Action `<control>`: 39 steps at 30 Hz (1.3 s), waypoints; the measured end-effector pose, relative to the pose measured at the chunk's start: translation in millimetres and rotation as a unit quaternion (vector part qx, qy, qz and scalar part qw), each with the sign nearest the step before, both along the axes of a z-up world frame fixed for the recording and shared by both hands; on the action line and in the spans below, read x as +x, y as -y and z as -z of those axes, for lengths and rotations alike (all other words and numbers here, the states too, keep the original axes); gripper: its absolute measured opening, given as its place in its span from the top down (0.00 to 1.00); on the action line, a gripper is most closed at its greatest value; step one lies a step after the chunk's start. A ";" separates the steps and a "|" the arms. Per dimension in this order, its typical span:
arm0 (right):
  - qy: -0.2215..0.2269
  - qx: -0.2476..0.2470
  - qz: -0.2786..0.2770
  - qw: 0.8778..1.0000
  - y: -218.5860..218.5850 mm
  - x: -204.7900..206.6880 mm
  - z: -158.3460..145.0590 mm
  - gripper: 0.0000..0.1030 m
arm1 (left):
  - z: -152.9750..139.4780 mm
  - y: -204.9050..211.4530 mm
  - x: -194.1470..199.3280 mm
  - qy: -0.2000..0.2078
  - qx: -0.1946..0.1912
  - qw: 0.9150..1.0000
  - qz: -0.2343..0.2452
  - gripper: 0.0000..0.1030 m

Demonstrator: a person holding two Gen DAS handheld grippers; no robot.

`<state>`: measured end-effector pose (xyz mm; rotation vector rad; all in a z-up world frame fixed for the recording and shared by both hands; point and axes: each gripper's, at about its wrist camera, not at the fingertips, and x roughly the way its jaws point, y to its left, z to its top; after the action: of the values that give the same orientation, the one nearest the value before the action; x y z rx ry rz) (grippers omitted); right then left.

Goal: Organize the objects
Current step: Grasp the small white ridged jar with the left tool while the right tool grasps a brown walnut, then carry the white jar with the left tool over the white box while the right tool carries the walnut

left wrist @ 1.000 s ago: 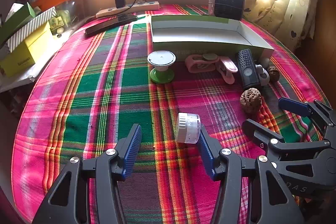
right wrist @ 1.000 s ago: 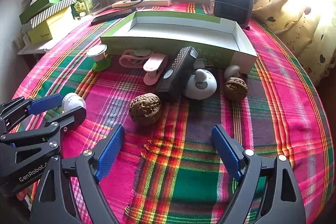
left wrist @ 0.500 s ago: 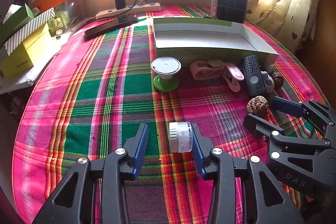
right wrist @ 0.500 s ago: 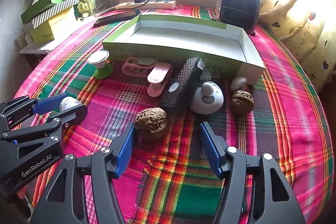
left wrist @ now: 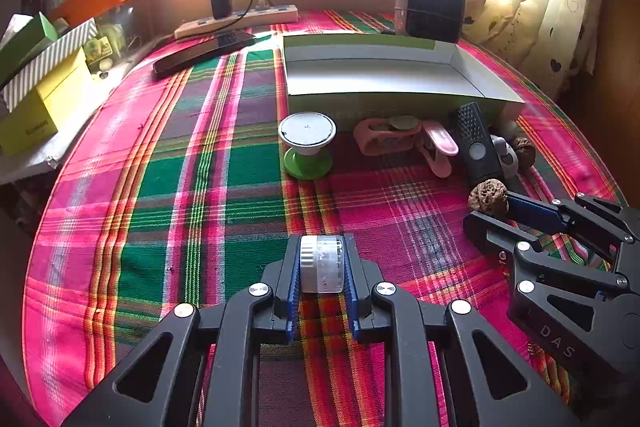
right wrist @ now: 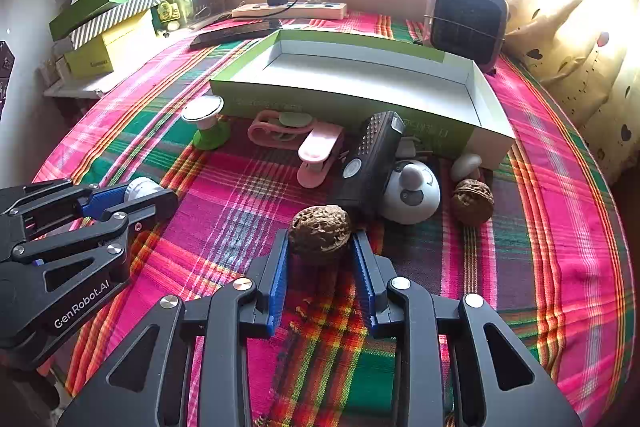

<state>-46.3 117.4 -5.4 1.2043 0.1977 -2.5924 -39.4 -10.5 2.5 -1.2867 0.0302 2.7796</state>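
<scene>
A small white jar (left wrist: 323, 265) lies on its side on the plaid tablecloth. My left gripper (left wrist: 322, 242) is closing on it, and both blue pads touch its ends. A brown walnut (right wrist: 319, 233) sits between the pads of my right gripper (right wrist: 320, 241), whose jaws are closing and touch its sides. Each gripper shows in the other's view: the right gripper (left wrist: 494, 209) at the right with the walnut (left wrist: 487, 195), the left gripper (right wrist: 146, 195) at the left with the jar (right wrist: 140, 187). An open green box (right wrist: 340, 107) with a white inside stands behind.
In front of the box (left wrist: 400, 107) lie a green-and-white stand (left wrist: 307, 143), pink clips (left wrist: 400, 139), a black remote (left wrist: 476, 147), a white round gadget (right wrist: 412, 193) and a second walnut (right wrist: 472, 201). A heater (right wrist: 466, 21) and a power strip (left wrist: 240, 21) stand at the back.
Both grippers closed from wide open. The left pads came together on the jar's ends. The right pads closed in around the walnut.
</scene>
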 end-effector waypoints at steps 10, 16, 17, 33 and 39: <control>0.003 0.000 0.003 1.000 -0.4 1.5 -0.4 0.70 | -2.5 -2.1 -1.9 0.006 0.006 1.000 0.008 0.84; -0.007 -0.006 0.003 1.000 -1.9 2.8 -8.3 0.70 | -10.4 -3.2 -3.9 0.000 0.005 1.000 0.012 0.84; -0.008 -0.007 0.002 1.000 -1.9 2.9 -9.7 0.70 | -12.0 -3.1 -5.2 0.001 0.006 1.000 0.013 0.84; -0.038 -0.010 0.008 0.999 -8.9 -14.6 -35.9 0.70 | -42.1 -9.8 -29.1 -0.030 0.001 0.999 0.021 0.84; -0.044 -0.013 0.010 0.999 -12.6 -33.5 -43.3 0.70 | -45.4 -10.7 -49.5 -0.032 0.004 0.999 0.023 0.84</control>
<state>-79.8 130.0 37.9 1.0888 0.1694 -2.6597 -88.9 0.2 47.9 -1.1804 0.0507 2.7772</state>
